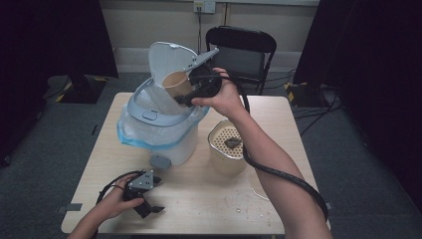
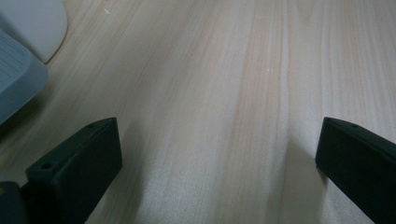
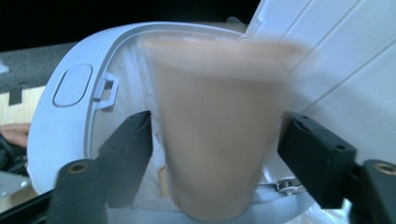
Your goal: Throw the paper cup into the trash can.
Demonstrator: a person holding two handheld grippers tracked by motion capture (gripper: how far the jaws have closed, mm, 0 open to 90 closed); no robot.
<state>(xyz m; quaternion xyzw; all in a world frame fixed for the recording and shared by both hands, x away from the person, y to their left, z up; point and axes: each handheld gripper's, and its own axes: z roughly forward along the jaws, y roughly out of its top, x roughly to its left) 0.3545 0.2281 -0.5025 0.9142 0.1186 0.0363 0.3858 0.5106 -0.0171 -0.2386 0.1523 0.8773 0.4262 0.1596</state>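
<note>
Bin: my landmark, a white lidded bin [image 1: 159, 124] with a blue liner, lid up, on the desk's [image 1: 209, 199] far left.
Right claw: my right claw [image 1: 186, 94] holds a tan paper cup [image 1: 175, 83] tipped over the bin's opening.
Left claw: my left claw [image 1: 152, 209] rests on the desk, in front of the bin.
Canister: beige perforated container [image 1: 228, 149], just right of the bin.

A tan paper cup [image 1: 175, 83], tipped sideways, hangs over the open white bin [image 1: 149, 117].
</note>
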